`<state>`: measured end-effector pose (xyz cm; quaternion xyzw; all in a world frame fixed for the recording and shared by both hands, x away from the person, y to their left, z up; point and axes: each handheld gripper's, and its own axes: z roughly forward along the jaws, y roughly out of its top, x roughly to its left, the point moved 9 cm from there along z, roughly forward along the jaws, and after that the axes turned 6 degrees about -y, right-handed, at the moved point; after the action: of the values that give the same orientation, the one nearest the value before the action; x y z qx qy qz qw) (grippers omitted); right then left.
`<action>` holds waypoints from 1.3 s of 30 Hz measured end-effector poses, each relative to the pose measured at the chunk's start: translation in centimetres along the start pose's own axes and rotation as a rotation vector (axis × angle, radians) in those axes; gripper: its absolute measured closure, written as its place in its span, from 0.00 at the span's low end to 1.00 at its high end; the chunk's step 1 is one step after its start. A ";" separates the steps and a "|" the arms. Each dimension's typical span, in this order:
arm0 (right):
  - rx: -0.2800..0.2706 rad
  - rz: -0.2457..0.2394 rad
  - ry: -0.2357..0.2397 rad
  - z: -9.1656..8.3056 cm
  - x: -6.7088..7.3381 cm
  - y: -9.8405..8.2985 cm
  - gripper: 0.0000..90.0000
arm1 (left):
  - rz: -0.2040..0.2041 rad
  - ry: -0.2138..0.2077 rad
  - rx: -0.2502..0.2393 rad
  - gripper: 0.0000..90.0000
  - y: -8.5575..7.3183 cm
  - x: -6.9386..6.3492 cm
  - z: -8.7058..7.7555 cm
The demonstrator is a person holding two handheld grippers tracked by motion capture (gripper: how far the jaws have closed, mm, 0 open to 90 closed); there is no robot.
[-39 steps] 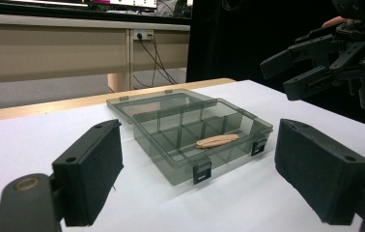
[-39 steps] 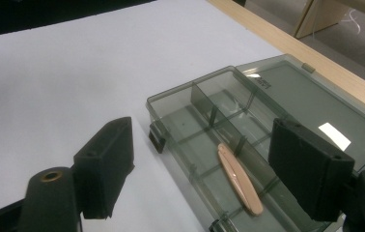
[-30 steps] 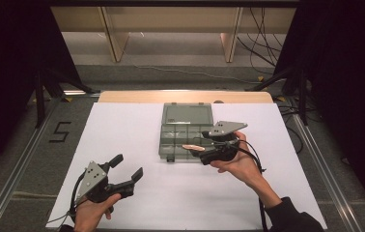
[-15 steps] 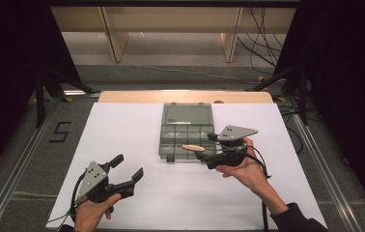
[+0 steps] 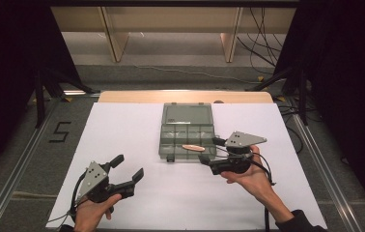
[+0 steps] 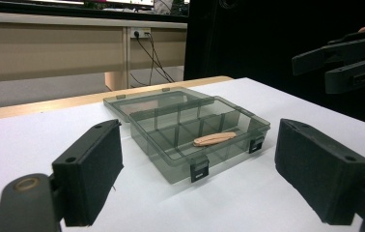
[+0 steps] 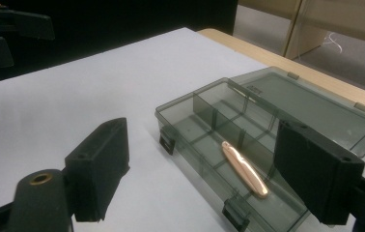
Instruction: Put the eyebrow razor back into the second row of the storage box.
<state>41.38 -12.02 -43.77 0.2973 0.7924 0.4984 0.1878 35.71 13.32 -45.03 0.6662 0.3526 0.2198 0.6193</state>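
Change: since the earlier frames we see the right gripper [image 5: 208, 161] drawn back off the box toward 4 o'clock, while the left gripper [image 5: 131, 170] has kept its place.
Copper piece: we find the slim copper-coloured piece [image 5: 191, 147] lying flat in a front-row compartment of the box, at the 5 o'clock part of it.
Organizer box: the smoky clear organizer box [image 5: 170, 146] sits mid-table with its lid [image 5: 188, 115] laid open flat toward 12 o'clock.
Right gripper: just off the box's 4 o'clock corner, jaws spread wide and empty, the piece seen between them in the right gripper view.
Left gripper: well apart at 7 o'clock, jaws wide and empty.
Table: we see a white table [image 5: 122, 125] under it all.
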 end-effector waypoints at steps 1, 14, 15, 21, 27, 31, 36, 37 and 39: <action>-0.008 -0.014 -0.015 -0.1 -0.2 0.0 0.23 | 0.000 0.000 0.000 0.18 0.0 0.0 0.0; -0.038 0.012 -0.039 -1.4 -0.6 -0.9 0.22 | -0.001 -0.002 0.003 0.18 0.0 -0.1 0.0; -0.037 0.023 -0.039 -1.5 -0.6 -1.0 0.22 | 0.001 -0.002 0.004 0.18 0.0 -0.1 0.0; -0.048 0.044 -0.049 -2.3 -0.8 -1.5 0.22 | 0.002 -0.005 0.007 0.18 -0.1 -0.1 0.1; -0.061 0.055 -0.057 -2.9 -1.0 -1.9 0.22 | 0.003 -0.005 0.007 0.18 -0.1 -0.1 0.1; -0.078 0.063 -0.068 -3.2 -1.0 -2.0 0.22 | 0.003 -0.005 0.006 0.18 -0.1 -0.1 0.1; -0.071 0.064 -0.063 -3.6 -1.0 -2.4 0.22 | 0.003 -0.005 0.004 0.18 -0.1 -0.1 0.1; -0.072 0.068 -0.056 -3.6 -0.9 -2.5 0.22 | 0.002 -0.005 0.004 0.18 -0.1 -0.1 0.1; -0.084 0.064 -0.071 -3.8 -1.1 -2.6 0.22 | 0.003 -0.006 0.005 0.18 -0.1 -0.1 0.1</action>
<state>39.21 -16.11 -44.46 0.3321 0.7536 0.5261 0.2122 35.67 13.16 -45.09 0.6689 0.3505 0.2178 0.6183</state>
